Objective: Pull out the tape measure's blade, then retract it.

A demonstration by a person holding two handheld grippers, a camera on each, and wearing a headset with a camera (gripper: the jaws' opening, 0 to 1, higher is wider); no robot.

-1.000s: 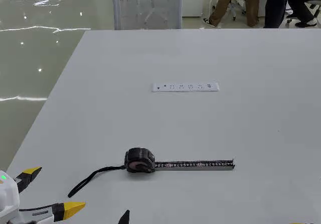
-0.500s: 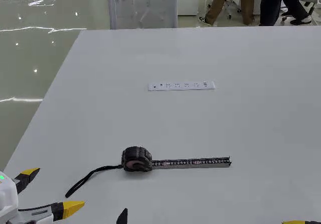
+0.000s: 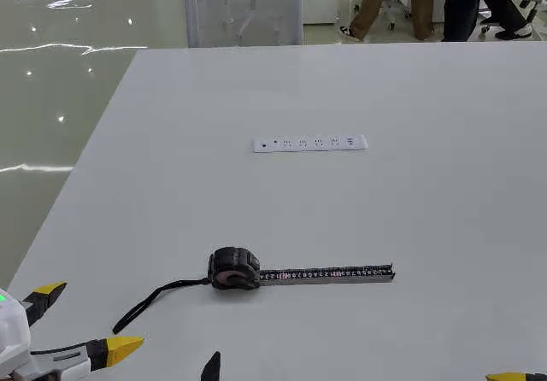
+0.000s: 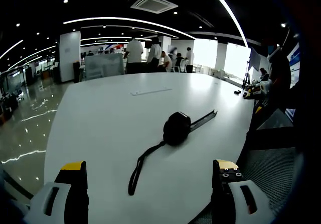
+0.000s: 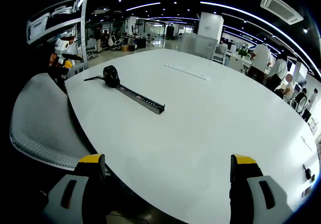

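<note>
A black tape measure (image 3: 235, 269) lies on the white table (image 3: 342, 202) near its front edge. Its blade (image 3: 329, 273) is drawn out flat to the right, and a black wrist strap (image 3: 158, 300) trails off to the left. My left gripper (image 3: 85, 319) hovers open at the bottom left, short of the strap. In the left gripper view the tape measure (image 4: 176, 127) lies ahead of the open left gripper (image 4: 150, 166), apart from it. In the right gripper view the tape measure (image 5: 111, 75) and blade (image 5: 140, 97) lie far ahead of the open right gripper (image 5: 168, 159). Both grippers hold nothing.
A white power strip (image 3: 309, 143) lies flat mid-table, beyond the tape measure. A grey mesh chair (image 5: 45, 123) stands at the table's near edge. A translucent bin (image 3: 242, 9) and several people (image 3: 402, 5) are past the far edge.
The head camera has shifted slightly. The tape measure and its blade lie as before, and both grippers stay open near the table's front edge.
</note>
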